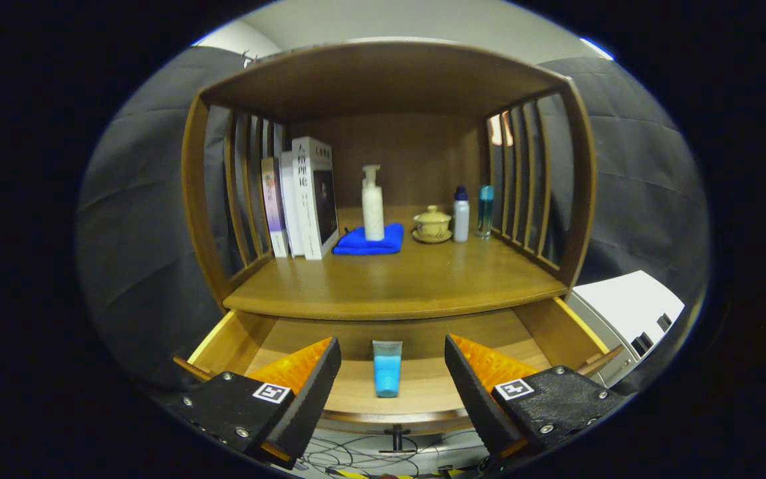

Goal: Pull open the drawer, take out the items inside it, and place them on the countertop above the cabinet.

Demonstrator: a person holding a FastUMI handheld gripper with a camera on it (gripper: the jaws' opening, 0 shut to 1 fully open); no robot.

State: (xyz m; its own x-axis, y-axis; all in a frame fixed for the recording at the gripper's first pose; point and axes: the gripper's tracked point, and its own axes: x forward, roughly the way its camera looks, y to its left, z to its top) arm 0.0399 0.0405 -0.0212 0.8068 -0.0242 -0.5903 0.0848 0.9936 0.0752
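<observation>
The wooden drawer [233,339] under the cabinet stands pulled open. A blue tube [387,368] lies on its floor, cap end toward me. My gripper [392,356] hovers above the drawer's front, open, with the tube seen in the gap between the two fingers and a little beyond them. Nothing is held. The countertop [396,283] above the drawer is a wide wooden shelf surface with bare room at its front.
On the countertop's back stand several books [303,196], a white pump bottle [373,203] on a folded blue cloth [370,241], a lidded tea cup [432,224], and two small bottles [461,213]. Slatted side walls flank the shelf. A white appliance [629,309] sits to the right.
</observation>
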